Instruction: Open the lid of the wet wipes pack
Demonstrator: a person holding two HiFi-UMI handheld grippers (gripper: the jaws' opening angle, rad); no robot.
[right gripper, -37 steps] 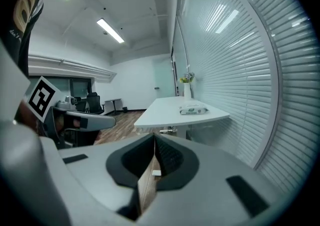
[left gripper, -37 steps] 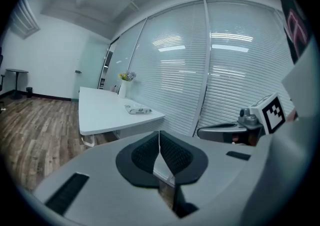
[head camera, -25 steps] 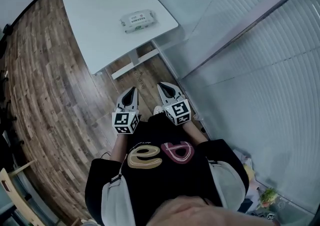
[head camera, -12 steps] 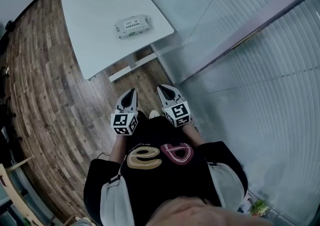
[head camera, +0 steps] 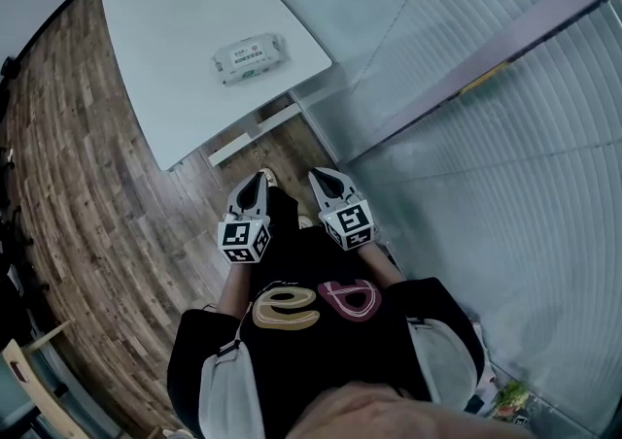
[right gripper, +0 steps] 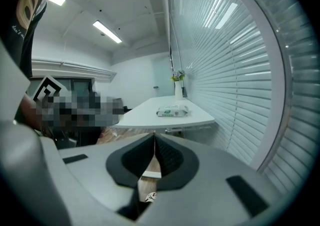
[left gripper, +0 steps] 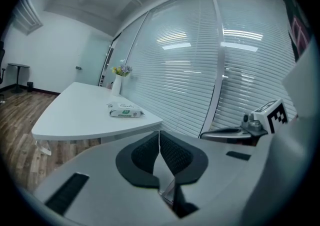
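One wet wipes pack [head camera: 248, 58] lies on one white surface [head camera: 165, 29], and one vase [left gripper: 116, 84] of flowers stands there too (small and far off in both gripper views). There are two grippers, a left gripper [head camera: 259, 176] and a right gripper [head camera: 317, 175], each with two jaws and one marker cube [head camera: 244, 239], so two cubes in all. Two strip lights [right gripper: 107, 31] show overhead in the right gripper view. One wooden chair [head camera: 27, 369] is partly in view.
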